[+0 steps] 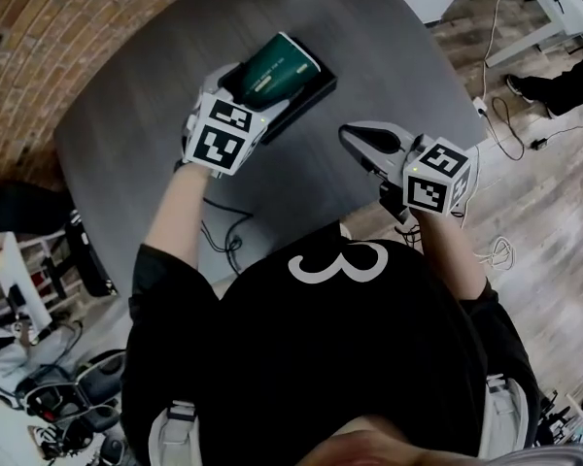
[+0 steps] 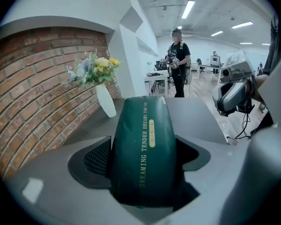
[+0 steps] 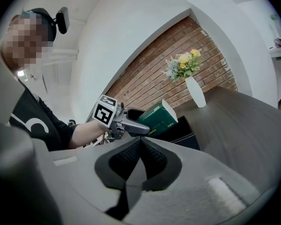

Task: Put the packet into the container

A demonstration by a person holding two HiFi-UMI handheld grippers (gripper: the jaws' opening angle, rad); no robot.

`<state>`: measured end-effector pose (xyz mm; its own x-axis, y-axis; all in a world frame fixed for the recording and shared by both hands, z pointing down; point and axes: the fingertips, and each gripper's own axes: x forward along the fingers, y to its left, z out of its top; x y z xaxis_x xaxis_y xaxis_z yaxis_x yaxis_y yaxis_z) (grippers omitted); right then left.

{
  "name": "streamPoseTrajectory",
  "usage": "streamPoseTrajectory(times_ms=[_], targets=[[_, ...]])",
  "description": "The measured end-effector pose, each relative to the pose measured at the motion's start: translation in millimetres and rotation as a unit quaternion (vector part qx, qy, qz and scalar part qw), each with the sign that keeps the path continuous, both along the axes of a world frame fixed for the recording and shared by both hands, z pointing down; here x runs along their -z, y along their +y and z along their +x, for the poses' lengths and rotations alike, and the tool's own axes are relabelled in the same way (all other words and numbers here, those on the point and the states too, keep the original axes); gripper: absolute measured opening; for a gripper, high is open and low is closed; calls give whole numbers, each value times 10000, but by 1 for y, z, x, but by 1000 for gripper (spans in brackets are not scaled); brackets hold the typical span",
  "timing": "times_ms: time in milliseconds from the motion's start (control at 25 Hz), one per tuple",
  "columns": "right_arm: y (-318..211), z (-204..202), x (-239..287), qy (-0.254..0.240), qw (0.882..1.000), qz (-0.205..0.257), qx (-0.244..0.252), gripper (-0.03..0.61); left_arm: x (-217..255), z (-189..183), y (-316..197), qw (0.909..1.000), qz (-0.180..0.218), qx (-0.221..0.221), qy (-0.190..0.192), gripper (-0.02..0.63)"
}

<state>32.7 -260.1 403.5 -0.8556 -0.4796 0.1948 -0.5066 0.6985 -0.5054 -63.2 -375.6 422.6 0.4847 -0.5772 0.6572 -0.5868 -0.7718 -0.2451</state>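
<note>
My left gripper is shut on a dark green packet with gold lettering and holds it tilted just above a black container at the back of the dark grey table. In the left gripper view the packet fills the gap between the jaws. The right gripper view shows the packet hanging over the container, with its open end pointing up and away. My right gripper hovers to the container's right, shut with nothing in it; its pads touch.
A white vase of flowers stands at the table's far edge by the brick wall. A person stands among desks in the background. Cables lie on the wooden floor to the right of the table.
</note>
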Motion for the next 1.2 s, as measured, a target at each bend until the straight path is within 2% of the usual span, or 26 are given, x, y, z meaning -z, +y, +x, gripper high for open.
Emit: streamPoseTrajectory(times_ms=[480, 640, 960, 1080, 1200], targets=[[-5, 11, -19, 16, 9996, -249, -154, 2, -58, 11, -8, 9978, -615, -113, -206, 437], [-5, 12, -22, 19, 9994, -286, -194, 2, -63, 11, -12, 9970, -765, -85, -15, 439], [-6, 12, -26, 26, 9992, -332, -237, 0, -67, 10, -15, 9967, -752, -257, 161, 442], [-7, 11, -25, 33, 9991, -359, -228, 2, -58, 11, -9, 9944, -890, -334, 462, 476], [-10, 9, -22, 27, 9991, -368, -200, 2, -46, 8, -4, 9923, -963, -277, 732, 479]])
